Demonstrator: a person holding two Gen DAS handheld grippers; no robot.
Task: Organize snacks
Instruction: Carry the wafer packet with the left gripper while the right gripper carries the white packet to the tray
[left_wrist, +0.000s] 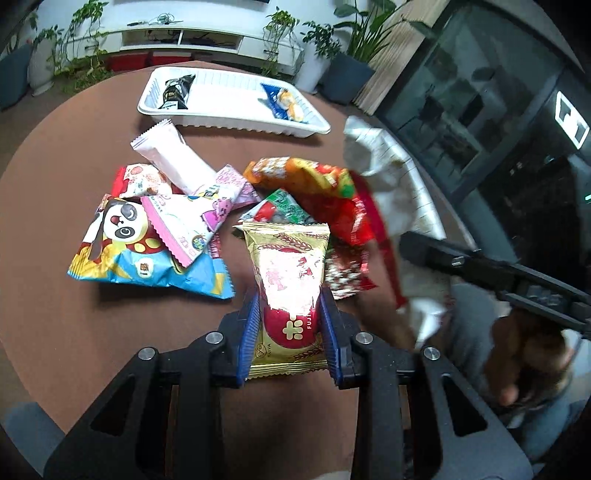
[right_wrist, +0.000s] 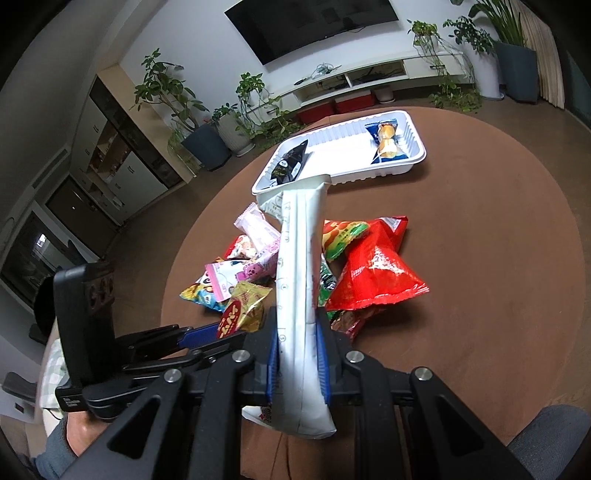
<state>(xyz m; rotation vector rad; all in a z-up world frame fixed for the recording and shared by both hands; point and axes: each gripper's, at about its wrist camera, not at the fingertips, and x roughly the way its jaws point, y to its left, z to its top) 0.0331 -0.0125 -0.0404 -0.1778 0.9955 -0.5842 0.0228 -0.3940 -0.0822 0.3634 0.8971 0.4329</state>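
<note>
Barely begun — just two packets, a dark one and a blue one, in the white tray far ahead of both grippers, with the heap of snacks loose on the brown table between.

Left gripper pitched downward, clamped on a gold-and-red packet at the heap's near edge; right gripper likewise angled down, pinching a long white packet — apparently lifted clear, though blurred in the left view.

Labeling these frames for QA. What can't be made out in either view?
- Left wrist view: the white wrapper in the right tool is motion-blurred; print unreadable.
- Left wrist view: glare washes out the front of the gold foil snack packet.
- Right wrist view: the long white packet hides the pile's middle and part of the white plastic tray's near rim.
- Right wrist view: left tool fingertips hidden behind the gold packet.
</note>
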